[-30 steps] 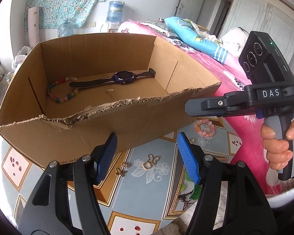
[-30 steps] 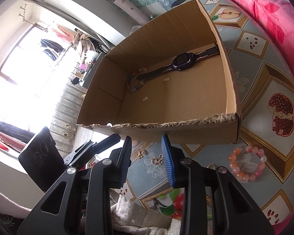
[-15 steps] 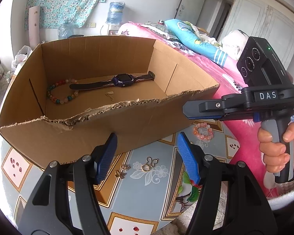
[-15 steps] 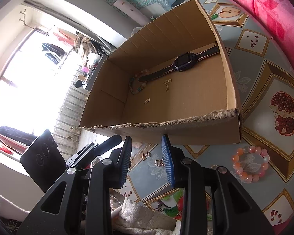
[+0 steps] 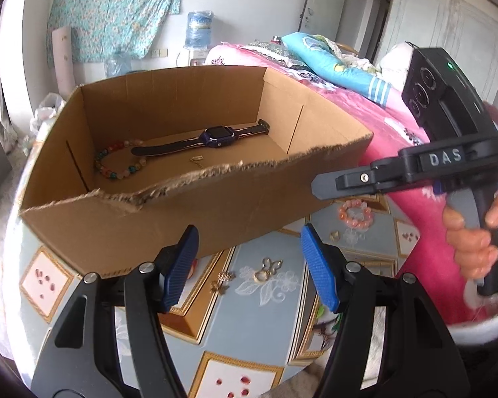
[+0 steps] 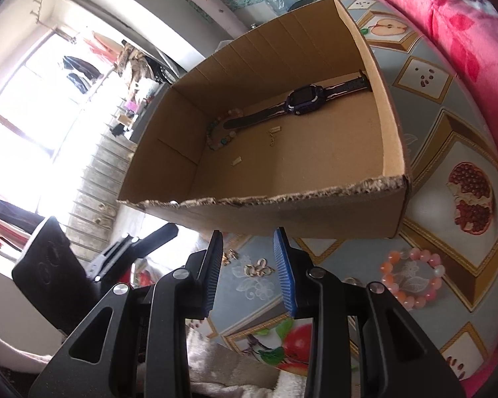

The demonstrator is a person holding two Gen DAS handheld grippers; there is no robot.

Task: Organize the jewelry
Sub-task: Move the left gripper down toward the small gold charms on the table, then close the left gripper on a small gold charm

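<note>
**A:** Little has shifted since a second ago. Both tools have crept slightly, so in the left wrist view the cardboard box [image 5: 169, 205] sits a touch lower and the right gripper [image 5: 318, 189] reaches further left across its near right corner. The jewelry lies where it lay.

**B:** And the tongs?

**A:** The left gripper [image 5: 249, 267] stands fairly wide, blue pads apart, nothing between them. In its own view the right gripper [image 6: 249, 263] is narrower, its pads also parted and empty. A hand [image 5: 474, 242] holds its handle at the right.

**B:** What lies nearest?

**A:** On the patterned table [image 5: 275, 328], just beyond the pads, a gold ring [image 5: 259, 276] with a gold clover-shaped ornament [image 5: 271, 263] touching it, and two small gold charms [image 5: 223, 282] just to their left. Further right, near the box's right end, a pink bead bracelet [image 5: 354, 212] lies flat beside a small gold piece [image 5: 334, 234].

**B:** Then the box?

**A:** Its torn near wall stands right behind the ring. Inside, a dark blue watch [image 5: 215, 136] lies flat and stretched out, its long axis running left to right along the far wall, its right strap end nearly at the right wall. Its left strap end overlaps a multicoloured bead bracelet [image 5: 116, 165] at the far left. A small gold chain [image 5: 197, 162] lies nearer, apart from the watch.
</note>
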